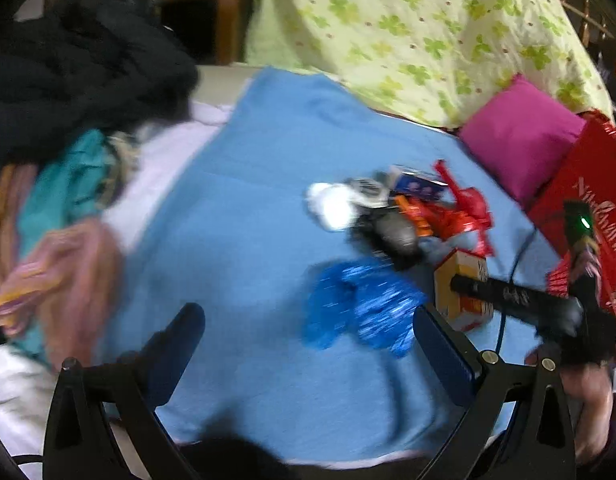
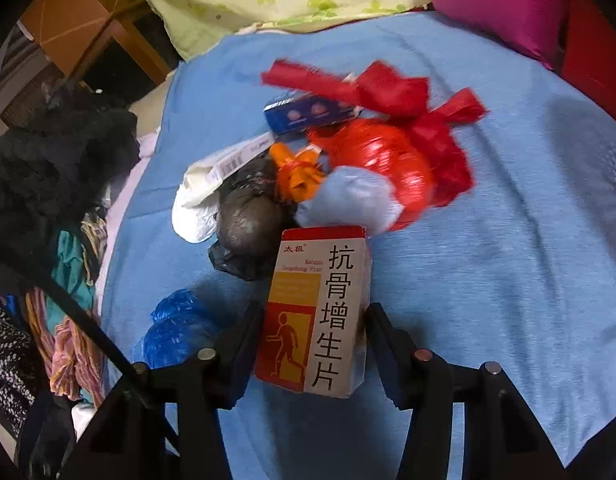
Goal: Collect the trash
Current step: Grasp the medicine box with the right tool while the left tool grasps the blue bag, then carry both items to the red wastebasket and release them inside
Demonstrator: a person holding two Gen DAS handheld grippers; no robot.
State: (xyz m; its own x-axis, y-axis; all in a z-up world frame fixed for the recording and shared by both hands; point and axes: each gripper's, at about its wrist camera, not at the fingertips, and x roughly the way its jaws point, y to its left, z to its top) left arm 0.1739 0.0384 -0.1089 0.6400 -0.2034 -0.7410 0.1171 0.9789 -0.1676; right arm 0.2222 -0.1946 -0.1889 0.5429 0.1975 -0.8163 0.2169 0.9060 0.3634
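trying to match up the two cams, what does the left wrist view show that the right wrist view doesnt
Only the left wrist view shows the red bag on the far right, the right tool from outside, and the open left tool.

Only the right wrist view shows the medicine box face with its print, gripped between the right tool's fingers.

Both show the blue sheet, the crumpled blue bag, the red plastic bag, the pink pillow and the clothes pile.

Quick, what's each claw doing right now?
Left claw: open, holding nothing, above the blue crinkly bag.
Right claw: around the medicine box, but whether it is gripping it cannot be told.
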